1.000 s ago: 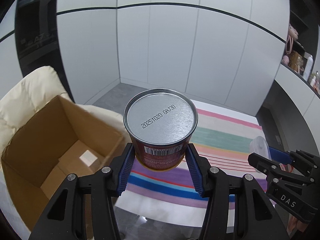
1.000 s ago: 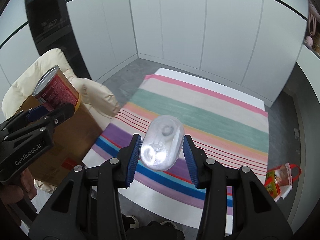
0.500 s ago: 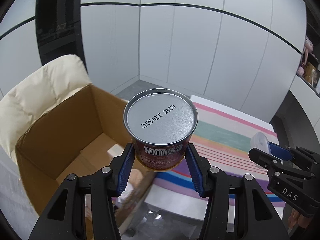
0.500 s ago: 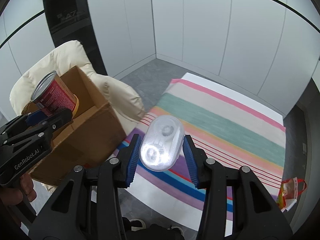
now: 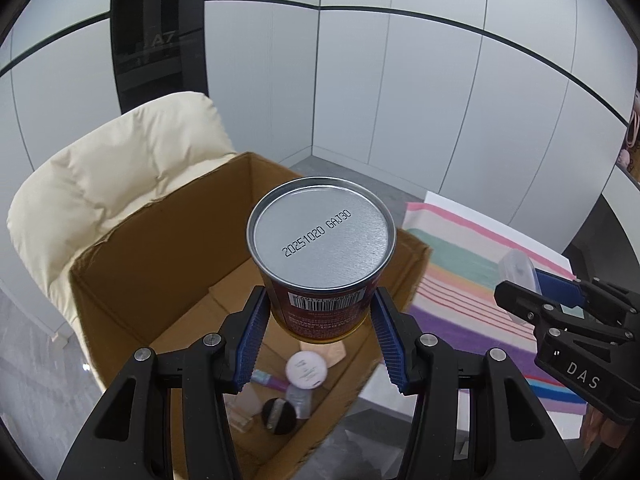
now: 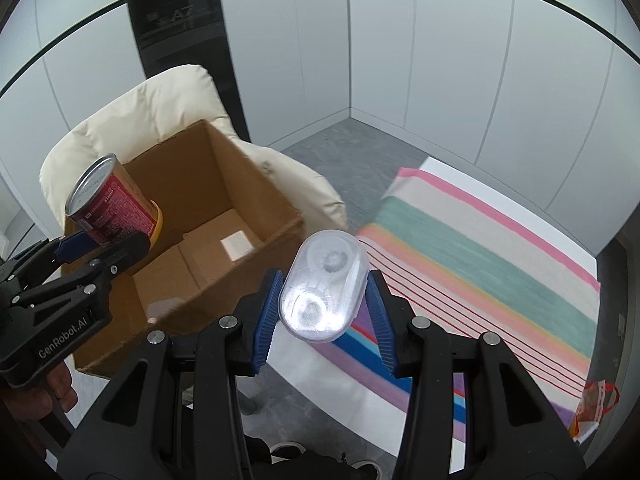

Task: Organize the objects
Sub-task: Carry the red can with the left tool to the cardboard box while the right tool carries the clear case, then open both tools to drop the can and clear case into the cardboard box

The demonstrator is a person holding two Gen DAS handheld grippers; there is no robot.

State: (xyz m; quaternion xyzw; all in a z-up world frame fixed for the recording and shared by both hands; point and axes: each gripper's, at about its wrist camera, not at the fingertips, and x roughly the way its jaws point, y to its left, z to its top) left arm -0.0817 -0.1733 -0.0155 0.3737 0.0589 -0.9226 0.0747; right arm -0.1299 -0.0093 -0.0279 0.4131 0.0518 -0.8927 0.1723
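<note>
My left gripper (image 5: pixel 320 332) is shut on a red can with a silver end (image 5: pixel 320 236) and holds it above the open cardboard box (image 5: pixel 120 272). The can (image 6: pixel 112 204) and the left gripper (image 6: pixel 100 246) also show in the right wrist view, over the box (image 6: pixel 260 184). My right gripper (image 6: pixel 322 312) is shut on a clear oval plastic container (image 6: pixel 324 284), held in the air just right of the box. In the left wrist view the right gripper (image 5: pixel 532 284) holds that container (image 5: pixel 516 268) at the right.
The box sits on a cream padded chair (image 5: pixel 112 184). Several small items lie in the box bottom, among them a round white lid (image 5: pixel 306 368) and a dark cap (image 5: pixel 279 410). A striped rug (image 6: pixel 480 264) covers the floor. A red and yellow bag (image 6: pixel 592 404) lies by the rug.
Both grippers have moved left toward the box. The can now hangs over the box opening, and the clear container is close to the box's right wall.
</note>
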